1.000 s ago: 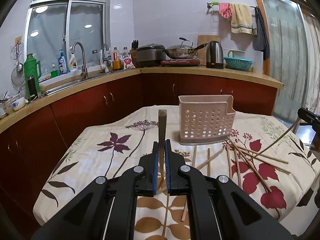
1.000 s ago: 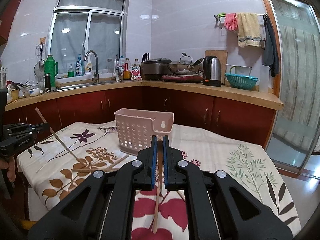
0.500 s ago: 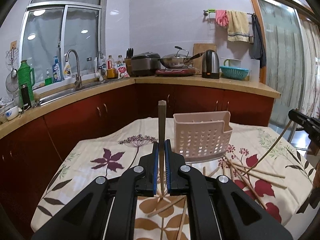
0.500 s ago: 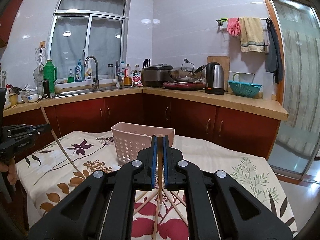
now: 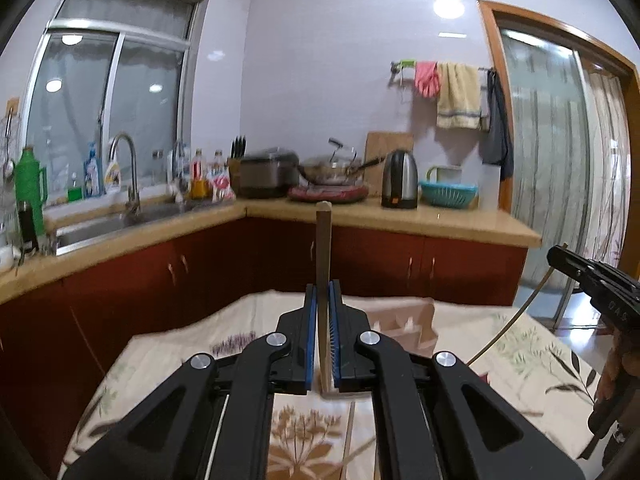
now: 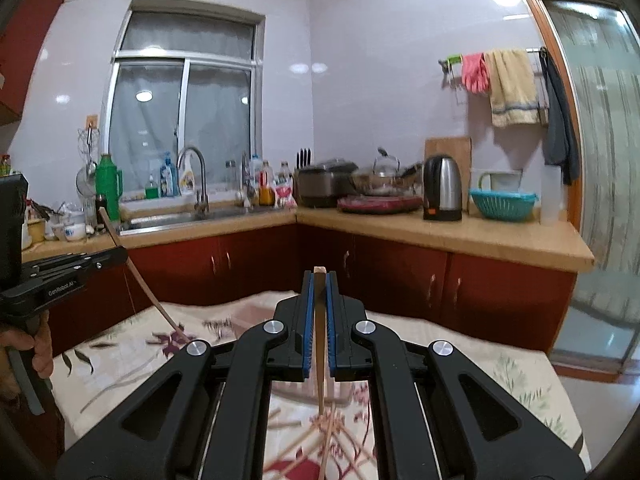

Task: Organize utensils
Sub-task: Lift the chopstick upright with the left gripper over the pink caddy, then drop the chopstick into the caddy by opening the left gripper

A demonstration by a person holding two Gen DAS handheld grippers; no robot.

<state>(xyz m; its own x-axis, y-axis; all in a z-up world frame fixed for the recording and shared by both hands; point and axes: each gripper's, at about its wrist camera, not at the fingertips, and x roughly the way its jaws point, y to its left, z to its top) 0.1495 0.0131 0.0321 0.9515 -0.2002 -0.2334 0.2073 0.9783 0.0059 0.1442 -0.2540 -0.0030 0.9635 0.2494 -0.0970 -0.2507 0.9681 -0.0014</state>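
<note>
Currently each claw is clamped on one chopstick. Left claw: blue pads pressed together on a brown chopstick that stands upright, blunt end above the fingertips, lower end dropping toward the table. In the right wrist view the same stick slants down from the left claw to the cloth. Right claw: pads closed on a paler chopstick, short tip showing above the pads, long part hanging below toward the table. In the left wrist view the right claw sits at the right edge, its stick curving down toward the table.

Pink utensil basket stands on the table beyond the left claw, mostly hidden by it; contents cannot be told. Loose chopsticks lie crossed on the floral tablecloth below the right claw; a few more lie under the left claw, blurred.

A hand grips the left claw's handle; fingers of another hand show at the right claw's handle.

Beyond: red cabinets with tan worktop, sink with faucet, green thermos, rice cooker, wok, kettle, teal colander, towels on a rail, window.
</note>
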